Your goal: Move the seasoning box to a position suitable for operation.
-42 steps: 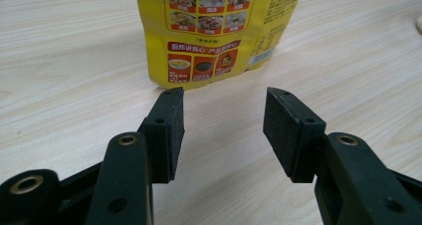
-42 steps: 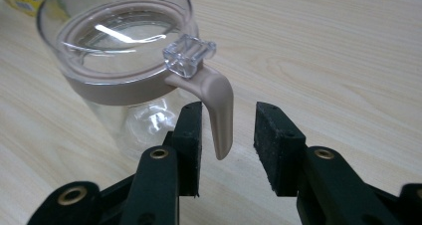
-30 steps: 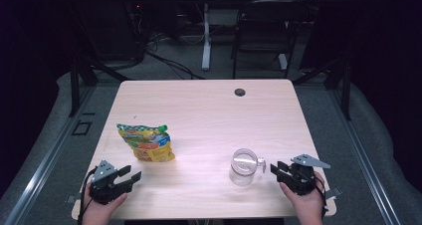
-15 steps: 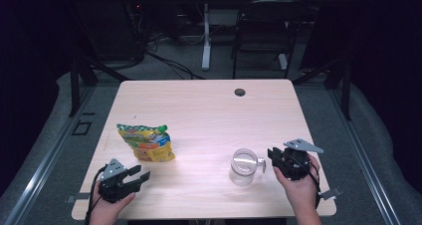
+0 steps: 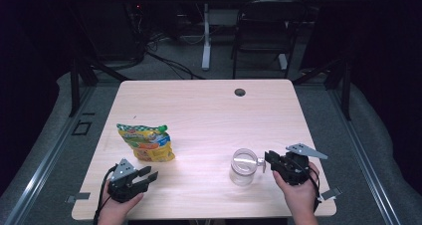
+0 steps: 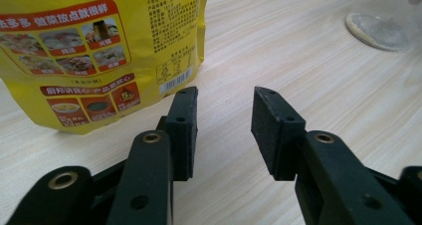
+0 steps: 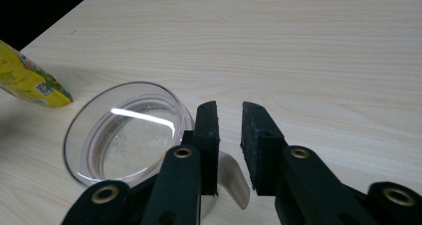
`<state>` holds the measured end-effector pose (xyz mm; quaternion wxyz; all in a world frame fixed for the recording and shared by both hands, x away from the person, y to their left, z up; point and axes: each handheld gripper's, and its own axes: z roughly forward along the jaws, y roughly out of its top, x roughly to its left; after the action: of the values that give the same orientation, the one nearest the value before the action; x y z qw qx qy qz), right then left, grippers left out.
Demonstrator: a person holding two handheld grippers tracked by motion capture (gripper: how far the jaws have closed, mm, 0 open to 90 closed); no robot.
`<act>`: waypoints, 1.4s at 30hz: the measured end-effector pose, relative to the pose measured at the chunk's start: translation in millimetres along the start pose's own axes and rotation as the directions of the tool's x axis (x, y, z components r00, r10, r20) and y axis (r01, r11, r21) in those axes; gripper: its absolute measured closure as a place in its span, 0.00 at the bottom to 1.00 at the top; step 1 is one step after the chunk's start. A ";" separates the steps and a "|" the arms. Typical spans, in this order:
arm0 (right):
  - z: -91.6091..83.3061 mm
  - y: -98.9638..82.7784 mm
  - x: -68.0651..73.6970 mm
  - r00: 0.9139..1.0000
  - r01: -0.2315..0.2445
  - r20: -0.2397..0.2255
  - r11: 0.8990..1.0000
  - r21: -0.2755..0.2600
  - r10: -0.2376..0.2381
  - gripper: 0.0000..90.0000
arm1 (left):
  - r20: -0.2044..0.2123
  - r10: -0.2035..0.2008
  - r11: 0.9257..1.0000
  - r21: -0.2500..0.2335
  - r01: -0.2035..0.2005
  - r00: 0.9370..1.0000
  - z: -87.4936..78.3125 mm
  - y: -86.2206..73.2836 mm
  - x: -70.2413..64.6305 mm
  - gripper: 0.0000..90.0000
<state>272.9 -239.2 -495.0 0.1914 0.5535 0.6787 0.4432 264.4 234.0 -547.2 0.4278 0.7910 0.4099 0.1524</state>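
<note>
The right gripper (image 5: 267, 160), jaws closing narrow, straddled the cup (image 5: 244, 166) handle (image 7: 234, 177). The left gripper (image 5: 148, 174), half open and closing on nothing, sat near the yellow bag (image 5: 146, 142).

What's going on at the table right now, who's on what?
A person works two handheld grippers at a wooden table. The right gripper is at the handle of a clear pitcher; its jaws have just been closing around the handle, though a gap remains. The left gripper sits just short of a yellow snack bag, jaws closing too with nothing between them. Both things rest on the table.
</note>
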 end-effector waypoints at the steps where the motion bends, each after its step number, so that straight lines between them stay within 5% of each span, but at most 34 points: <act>1: 0.0 -0.3 0.4 1.000 0.004 0.000 1.000 0.003 -0.004 0.86 | 0.000 -0.001 1.000 0.002 0.001 1.000 -0.1 -0.4 -0.1 0.71; 25: 0.5 -2.9 4.7 0.999 0.000 -0.052 0.999 0.034 0.001 0.95 | 0.000 0.004 1.000 0.022 -0.004 1.000 -1.5 -2.0 -5.1 0.81; 29: 0.8 -3.7 4.1 0.998 -0.012 -0.058 1.000 0.026 0.014 0.95 | 0.038 -0.010 1.000 0.010 0.010 0.999 2.9 4.9 -10.1 0.83; 35: 0.6 -4.5 3.4 0.998 -0.013 -0.061 1.000 0.023 0.014 0.95 | 0.092 0.035 0.999 0.032 -0.038 0.995 20.1 19.4 -28.8 0.89; 42: 0.5 -5.2 2.7 0.998 -0.011 -0.061 1.000 0.020 0.012 0.95 | 0.160 0.087 0.995 0.025 -0.092 0.983 42.8 42.1 -57.0 0.95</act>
<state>269.4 -236.5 -498.8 0.1623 0.5454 0.6855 0.4543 276.4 153.5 -532.3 0.4390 0.8250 0.3412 0.1014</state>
